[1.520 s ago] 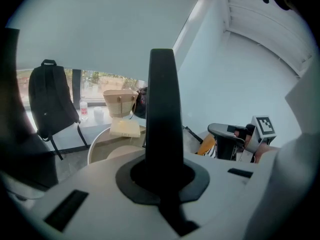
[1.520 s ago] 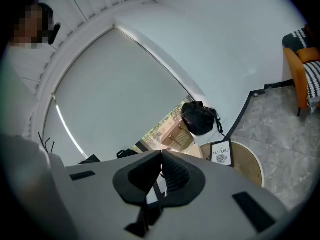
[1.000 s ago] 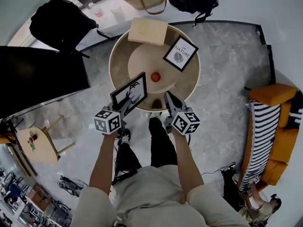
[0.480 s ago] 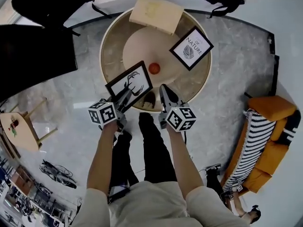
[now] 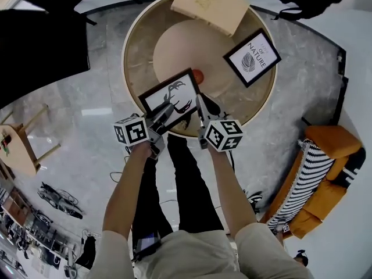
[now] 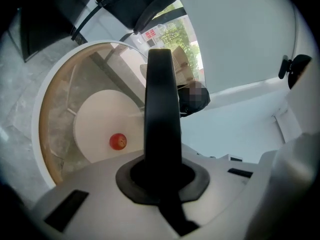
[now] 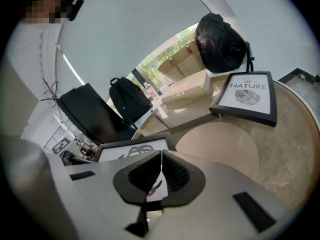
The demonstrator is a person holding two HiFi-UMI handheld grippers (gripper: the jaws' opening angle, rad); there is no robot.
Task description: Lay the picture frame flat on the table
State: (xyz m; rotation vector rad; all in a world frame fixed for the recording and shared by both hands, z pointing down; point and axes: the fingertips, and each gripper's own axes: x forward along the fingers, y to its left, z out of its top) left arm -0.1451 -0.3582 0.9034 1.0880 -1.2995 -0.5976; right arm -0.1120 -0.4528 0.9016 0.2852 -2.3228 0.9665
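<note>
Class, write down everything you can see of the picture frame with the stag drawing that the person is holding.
The picture frame is a rectangle with a thin, matt black border around a white sheet bearing a black antlered stag. It is tilted, face up, over the near side of the round table; whether it rests there cannot be told. The left gripper is clamped on its near edge. The right gripper, jaws together, is beside its near right corner; contact is unclear.

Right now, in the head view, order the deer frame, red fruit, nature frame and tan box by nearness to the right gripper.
1. deer frame, left beside the right gripper
2. red fruit, just beyond
3. nature frame, upper right
4. tan box, far rim
</note>
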